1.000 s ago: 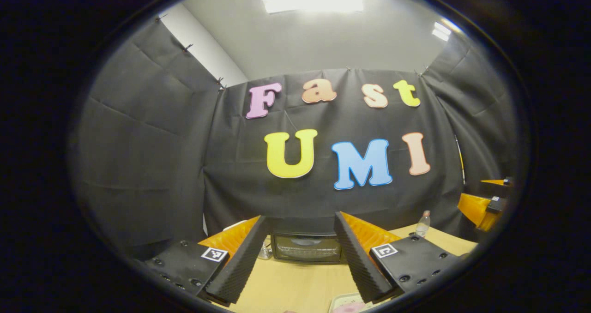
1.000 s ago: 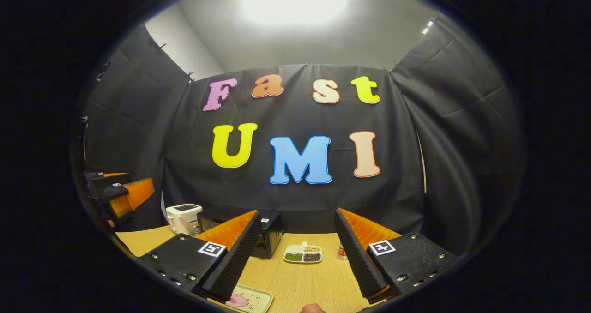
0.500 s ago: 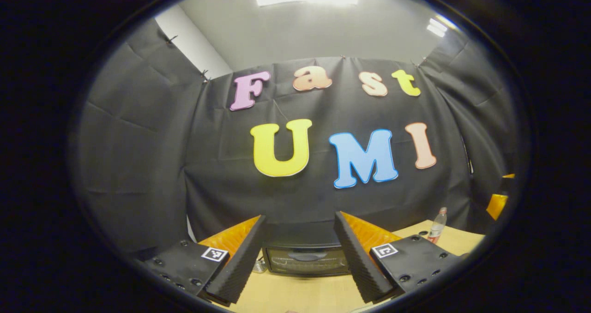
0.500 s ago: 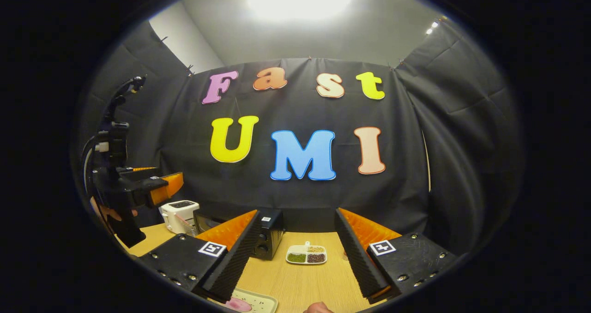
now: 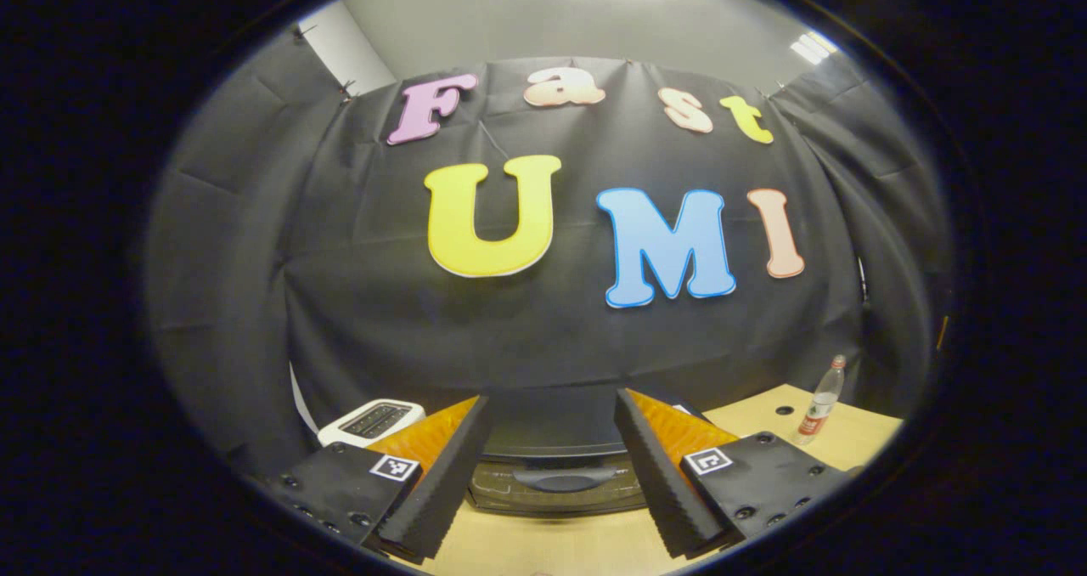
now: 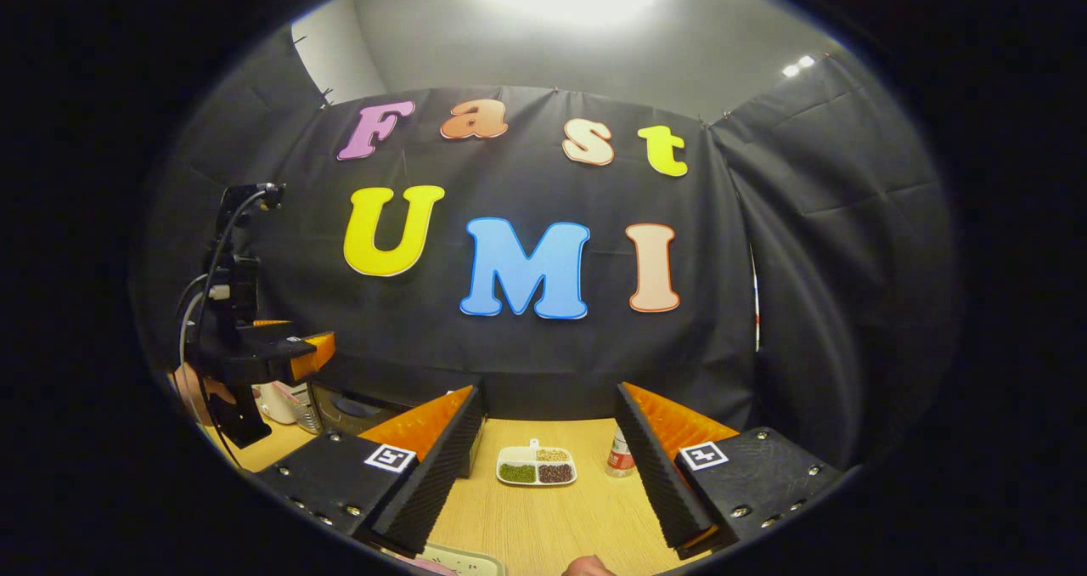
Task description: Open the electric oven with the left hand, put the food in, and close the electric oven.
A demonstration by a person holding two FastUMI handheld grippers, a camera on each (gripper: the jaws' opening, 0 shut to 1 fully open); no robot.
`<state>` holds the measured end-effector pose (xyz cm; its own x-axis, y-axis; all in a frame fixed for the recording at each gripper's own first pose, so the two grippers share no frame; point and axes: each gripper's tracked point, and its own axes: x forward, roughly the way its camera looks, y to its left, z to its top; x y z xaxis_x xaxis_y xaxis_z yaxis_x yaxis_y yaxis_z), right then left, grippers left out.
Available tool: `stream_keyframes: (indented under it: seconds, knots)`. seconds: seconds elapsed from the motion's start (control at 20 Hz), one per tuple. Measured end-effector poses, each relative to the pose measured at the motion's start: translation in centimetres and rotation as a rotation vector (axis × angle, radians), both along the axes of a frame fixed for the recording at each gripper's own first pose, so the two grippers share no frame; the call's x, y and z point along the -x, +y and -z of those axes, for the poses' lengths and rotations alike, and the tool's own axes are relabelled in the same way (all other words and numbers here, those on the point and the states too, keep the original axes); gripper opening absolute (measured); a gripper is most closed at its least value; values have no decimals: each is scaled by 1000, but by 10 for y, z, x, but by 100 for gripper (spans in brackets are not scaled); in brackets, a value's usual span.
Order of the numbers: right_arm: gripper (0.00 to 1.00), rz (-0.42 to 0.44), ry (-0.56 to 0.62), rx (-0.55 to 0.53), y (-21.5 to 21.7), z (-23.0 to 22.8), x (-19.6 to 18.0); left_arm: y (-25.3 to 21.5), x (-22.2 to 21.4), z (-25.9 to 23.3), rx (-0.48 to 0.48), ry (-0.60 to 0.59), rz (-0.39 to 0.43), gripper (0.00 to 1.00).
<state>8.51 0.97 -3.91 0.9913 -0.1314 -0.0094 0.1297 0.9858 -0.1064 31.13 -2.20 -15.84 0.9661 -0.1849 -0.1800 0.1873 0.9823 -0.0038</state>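
Left gripper [image 5: 552, 474] held level above the wooden tabletop [image 5: 543, 546], its two fingers [image 5: 442, 482] spread wide and gripping nothing, pointed straight at the electric oven [image 5: 556, 453]. The oven stands directly ahead at 12 o'clock between the two fingers, its door shut, with the curved door handle [image 5: 560, 479] visible in the gap and not touched by either finger. A white toaster [image 5: 371, 420] sits just beside the oven at about 10 o'clock, and a clear plastic bottle [image 5: 822, 402] with a red cap stands upright on the tabletop well apart at 3 o'clock. In the right gripper view, the right gripper [image 6: 550, 478] is likewise held level over the tabletop [image 6: 543, 525], its fingers [image 6: 442, 478] spread apart and empty. Ahead of it at 12 o'clock, between the fingers, lies a white divided dish [image 6: 536, 465] holding green, dark and pale grains in separate compartments, with a bottle [image 6: 621, 457] just beside it at 1 o'clock, partly hidden by the finger. At 9 o'clock the other gripper [image 6: 272, 357] appears farther off, held from below by a hand [image 6: 197, 392], a cable running from its upper mount; it is aimed toward the dark front of the oven [image 6: 352, 408]. At 6 o'clock, the edge of a pale tray [image 6: 446, 559] shows at the bottom of the view; its contents cannot be made out.
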Motion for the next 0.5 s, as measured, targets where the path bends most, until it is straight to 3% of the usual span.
stream_keyframes:
  seconds: [0.5]
  knots:
    - [97,183,70,30,-15,23,9,-21,-49,109,-4,177,90,100]
